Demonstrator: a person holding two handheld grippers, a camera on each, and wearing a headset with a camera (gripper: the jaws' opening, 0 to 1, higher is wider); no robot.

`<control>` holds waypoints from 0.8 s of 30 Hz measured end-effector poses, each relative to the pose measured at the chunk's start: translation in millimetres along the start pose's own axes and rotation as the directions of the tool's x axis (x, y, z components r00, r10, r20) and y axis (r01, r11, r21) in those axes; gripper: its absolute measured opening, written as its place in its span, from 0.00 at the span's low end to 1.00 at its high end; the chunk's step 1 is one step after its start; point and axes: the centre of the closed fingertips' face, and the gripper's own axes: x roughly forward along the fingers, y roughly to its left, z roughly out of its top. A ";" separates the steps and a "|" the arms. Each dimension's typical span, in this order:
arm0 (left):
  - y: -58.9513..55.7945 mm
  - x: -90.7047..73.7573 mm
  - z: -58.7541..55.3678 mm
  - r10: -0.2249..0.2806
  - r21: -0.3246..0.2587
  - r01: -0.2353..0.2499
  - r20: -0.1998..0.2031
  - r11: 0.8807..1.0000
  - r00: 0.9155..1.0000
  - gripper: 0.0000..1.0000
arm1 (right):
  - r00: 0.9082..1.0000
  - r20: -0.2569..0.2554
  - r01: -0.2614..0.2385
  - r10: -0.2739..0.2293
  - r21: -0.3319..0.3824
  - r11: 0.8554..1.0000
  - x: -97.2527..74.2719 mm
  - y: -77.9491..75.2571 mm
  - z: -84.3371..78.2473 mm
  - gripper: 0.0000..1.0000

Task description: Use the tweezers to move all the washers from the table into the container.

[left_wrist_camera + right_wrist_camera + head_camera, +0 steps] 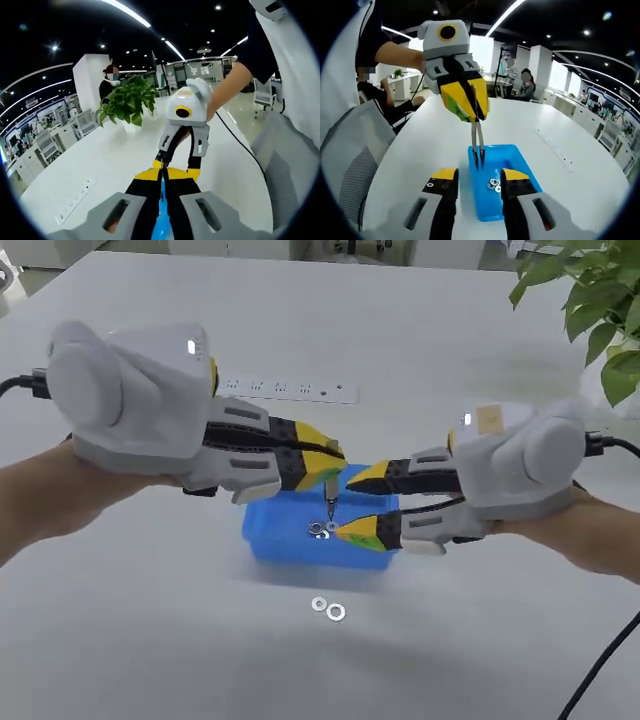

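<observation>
Clamping slim metal tweezers (330, 498) tips-down over the blue plastic container (290, 548), the left gripper (330, 465) faces the wide right gripper (346, 505); two silver washers (336, 612) lie nearer.

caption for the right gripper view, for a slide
Left gripper holds tweezers tips-down at the blue container with washers inside, seen between the open right gripper.
</observation>
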 end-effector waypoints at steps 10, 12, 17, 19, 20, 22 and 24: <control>-19.7 -11.3 -8.3 0.024 -0.038 -0.024 0.009 0.999 1.000 0.05 | 1.000 0.006 -0.019 0.018 0.056 0.998 -22.4 39.0 -13.6 0.50; -22.3 -13.2 -8.8 0.032 -0.041 -0.032 0.012 0.999 0.999 0.05 | 1.000 0.005 -0.023 0.023 0.060 0.998 -25.4 45.1 -17.4 0.52; -31.4 -15.5 -13.0 0.047 -0.067 -0.045 0.026 0.997 0.999 0.05 | 1.000 -0.009 -0.027 0.028 0.077 0.997 -31.1 55.5 -29.3 0.56; -37.1 -15.0 -16.5 0.040 -0.073 -0.038 0.023 0.997 0.999 0.05 | 1.000 -0.010 -0.028 0.029 0.082 0.996 -33.5 59.0 -32.9 0.58; -39.5 -14.7 -17.6 0.038 -0.076 -0.036 0.024 0.996 0.999 0.05 | 1.000 -0.009 -0.028 0.029 0.087 0.996 -34.6 60.5 -33.8 0.58; -44.9 -13.8 -19.9 0.031 -0.082 -0.029 0.030 0.996 0.999 0.05 | 1.000 -0.002 -0.026 0.027 0.094 0.995 -37.1 64.0 -34.7 0.61; -49.4 -12.3 -19.8 0.026 -0.095 -0.020 0.056 0.995 0.998 0.05 | 1.000 0.006 -0.024 0.024 0.099 0.995 -39.1 67.8 -34.8 0.65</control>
